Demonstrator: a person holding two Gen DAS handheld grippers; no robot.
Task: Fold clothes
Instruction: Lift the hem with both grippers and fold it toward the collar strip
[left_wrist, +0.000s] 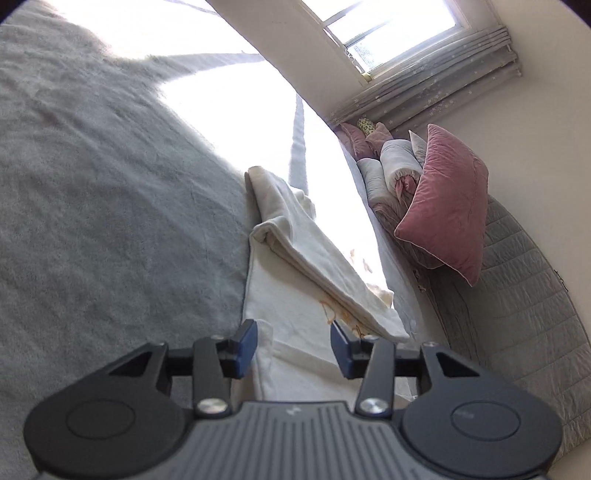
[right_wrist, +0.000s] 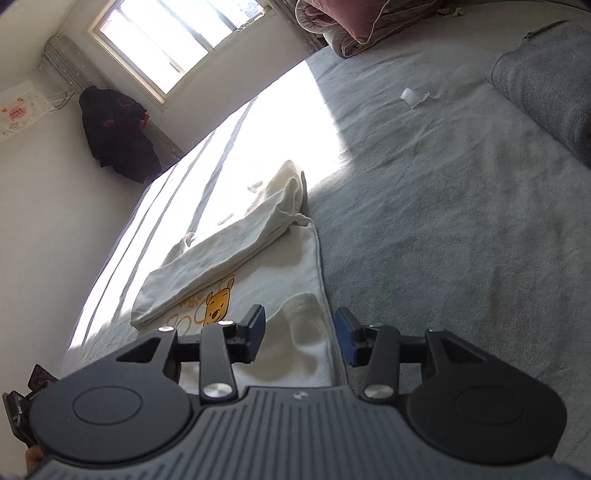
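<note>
Cream garment (right_wrist: 236, 258) with a yellow bear print (right_wrist: 218, 301) lay on the grey bed (right_wrist: 443, 184); both tools, left (left_wrist: 293, 347) and right (right_wrist: 301, 338), hovered wide, holding nothing.

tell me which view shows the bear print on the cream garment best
The right wrist view: the yellow bear print faces the camera in it. The left wrist view shows only faint orange traces beside the folded sleeve.

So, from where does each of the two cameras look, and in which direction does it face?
Left wrist: sits on the left gripper, low over the cream garment, facing the pink cushion and window; its open fingers show.
Right wrist: sits on the right gripper, facing along the garment's bear print toward the window; open fingers show.
Shared: garment, grey bed cover, window.
</note>
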